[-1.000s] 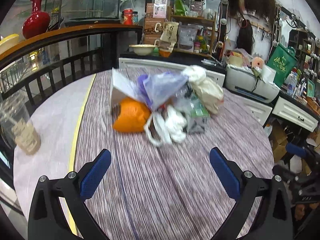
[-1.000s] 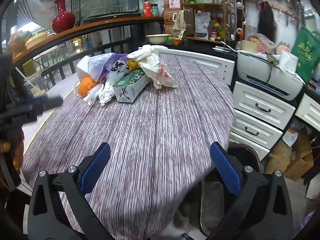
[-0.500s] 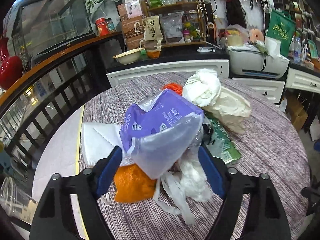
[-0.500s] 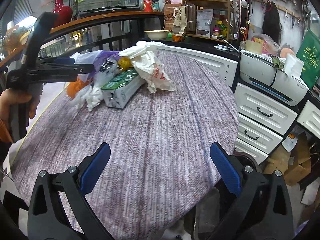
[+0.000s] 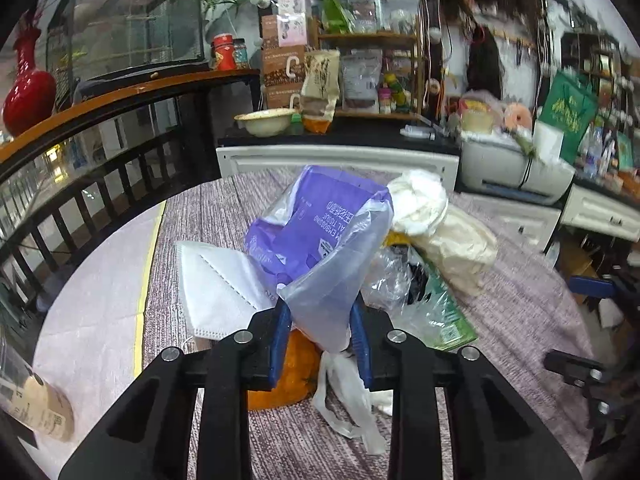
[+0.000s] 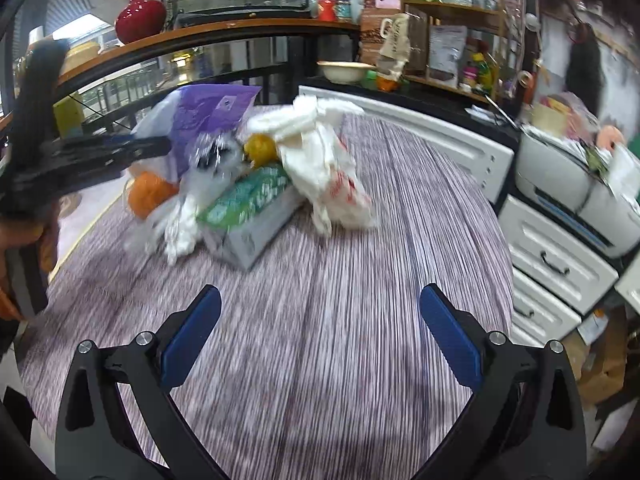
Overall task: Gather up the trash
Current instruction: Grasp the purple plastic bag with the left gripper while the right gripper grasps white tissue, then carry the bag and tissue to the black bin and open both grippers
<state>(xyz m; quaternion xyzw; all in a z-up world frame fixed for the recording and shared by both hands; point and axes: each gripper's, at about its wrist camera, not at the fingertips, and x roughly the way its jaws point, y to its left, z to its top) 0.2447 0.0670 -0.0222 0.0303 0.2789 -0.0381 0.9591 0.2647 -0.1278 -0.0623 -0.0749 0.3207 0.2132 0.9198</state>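
- The left tool (image 5: 320, 344) is squeezing in on the low end of the purple bag (image 5: 320, 248). The bag sits right between its blue pads, so it looks like the first trash to go.
- The right tool (image 6: 320, 336) is spread wide with nothing in it. It hangs over bare tabletop (image 6: 340, 320), likely ready for the next piece.
- Farther off, the trash lies in one heap: an orange thing (image 5: 288, 376), a white mask (image 5: 216, 284), a green box (image 6: 248, 204) and a white bag (image 6: 324, 160).
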